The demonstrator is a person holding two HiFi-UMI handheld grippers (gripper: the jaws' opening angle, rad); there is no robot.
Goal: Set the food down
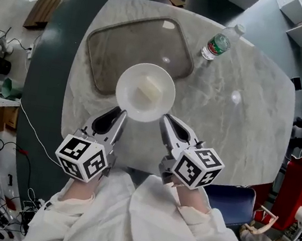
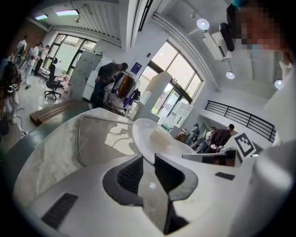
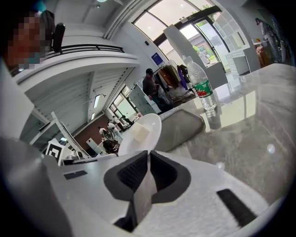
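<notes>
A white plate (image 1: 162,106) with a pale block of food (image 1: 149,91) on it hangs over the near right corner of a grey tray (image 1: 135,41). My left gripper (image 1: 119,112) is shut on the plate's near left rim. On the near right rim, my right gripper (image 1: 165,119) is shut as well. In the left gripper view the plate (image 2: 157,136) runs from the jaws of the left gripper (image 2: 148,159) out over the tray (image 2: 92,134). The right gripper view shows the right gripper (image 3: 149,155) clamping the plate (image 3: 151,121), with the food (image 3: 138,133) on it.
The tray lies on a round marble table (image 1: 242,120). A clear water bottle (image 1: 217,44) with a green label stands right of the tray, also in the right gripper view (image 3: 202,90). A blue chair seat (image 1: 229,200) is at the table's near right edge. Cables and clutter line the floor at left.
</notes>
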